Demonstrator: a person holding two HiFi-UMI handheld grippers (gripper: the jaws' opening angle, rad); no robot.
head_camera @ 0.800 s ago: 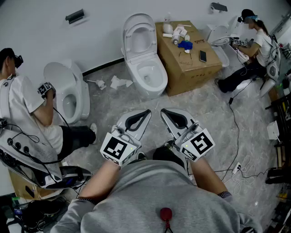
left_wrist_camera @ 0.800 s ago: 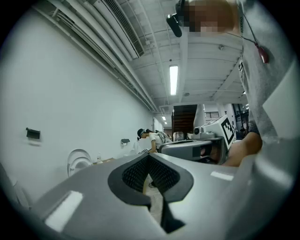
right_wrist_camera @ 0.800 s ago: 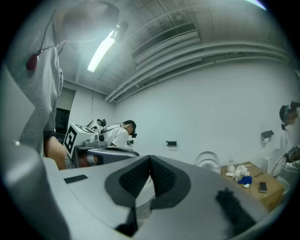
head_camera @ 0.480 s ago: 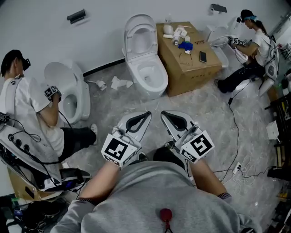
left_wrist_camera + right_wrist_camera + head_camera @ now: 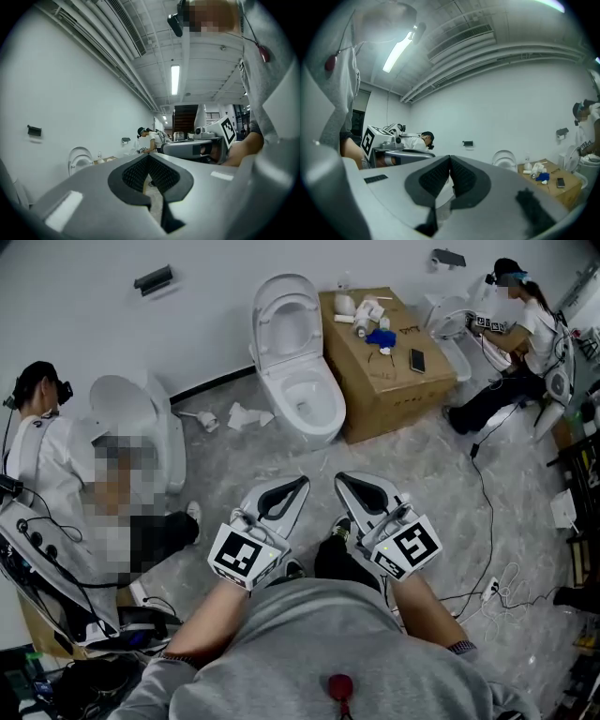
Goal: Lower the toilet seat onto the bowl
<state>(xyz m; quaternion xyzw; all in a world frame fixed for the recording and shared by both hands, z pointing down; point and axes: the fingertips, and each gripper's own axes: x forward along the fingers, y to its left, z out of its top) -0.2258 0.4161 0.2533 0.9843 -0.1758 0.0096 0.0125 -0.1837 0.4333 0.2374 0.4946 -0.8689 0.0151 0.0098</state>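
Note:
A white toilet [image 5: 298, 381] stands against the far wall, its seat and lid [image 5: 284, 320] raised upright over the open bowl. The raised seat also shows small in the left gripper view [image 5: 79, 159] and the right gripper view [image 5: 505, 159]. My left gripper [image 5: 302, 483] and right gripper [image 5: 339, 478] are held level side by side near my body, well short of the toilet. Both have their jaws shut with nothing between them, tips meeting [image 5: 148, 156] [image 5: 450, 158].
A cardboard box [image 5: 384, 352] with bottles and a phone on it stands right of the toilet. Crumpled paper [image 5: 246, 412] lies on the marble floor to its left. A person kneels at another toilet [image 5: 141, 427] on the left; another person works at the back right [image 5: 520, 334]. Cables [image 5: 487, 521] run along the floor.
Both grippers have held their place, only drifting slightly. The person at the left has shifted position beside the other toilet.

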